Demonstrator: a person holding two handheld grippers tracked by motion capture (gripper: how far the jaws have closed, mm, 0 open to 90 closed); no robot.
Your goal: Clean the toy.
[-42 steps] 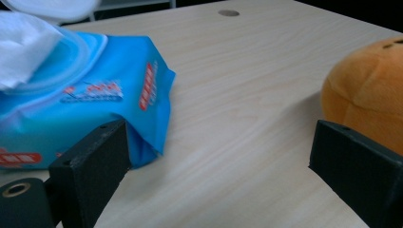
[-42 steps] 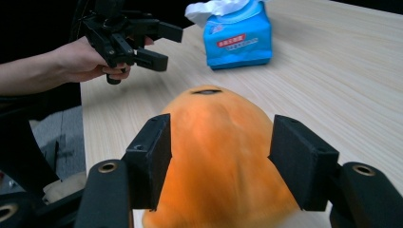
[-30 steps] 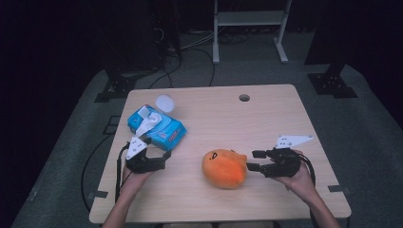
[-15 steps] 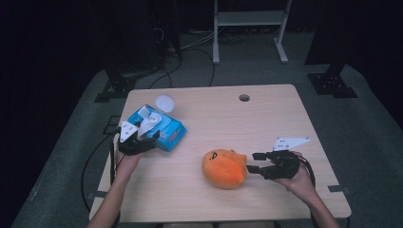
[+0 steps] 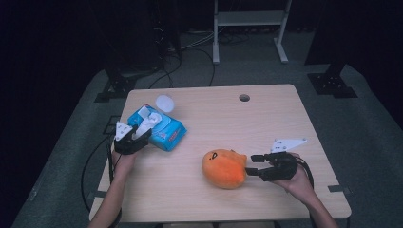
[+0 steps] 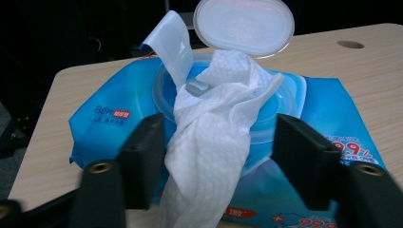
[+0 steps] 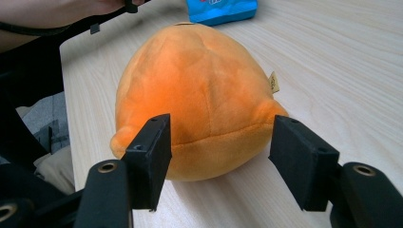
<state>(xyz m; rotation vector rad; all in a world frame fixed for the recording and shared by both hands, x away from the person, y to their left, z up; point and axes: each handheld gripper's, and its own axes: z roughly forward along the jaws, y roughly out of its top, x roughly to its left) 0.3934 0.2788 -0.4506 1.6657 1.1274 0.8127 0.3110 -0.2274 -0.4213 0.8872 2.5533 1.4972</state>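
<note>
A blue wet-wipes pack (image 5: 166,134) lies at the table's left with its white lid (image 5: 165,102) flipped open. A white wipe (image 6: 214,123) sticks up out of the pack's (image 6: 109,123) opening, beside a peeled seal flap (image 6: 168,40). My left gripper (image 5: 142,128) is over the pack and its jaws have just been closing. The wipe hangs between them, with a gap still showing at one pad, so my left gripper (image 6: 218,142) is open. An orange plush (image 5: 223,167) lies front centre. My right gripper (image 5: 252,165) stands open just right of the plush (image 7: 199,80), nothing held.
The light wooden table (image 5: 266,118) has a round cable hole (image 5: 244,98) near its far edge. A metal stand (image 5: 247,19) and cables are on the dark floor beyond. The table's left edge runs close to the pack.
My left gripper has moved away from the front of the table up onto the wipes pack, and its jaws have narrowed around the raised wipe. The right gripper and plush have stayed put.
</note>
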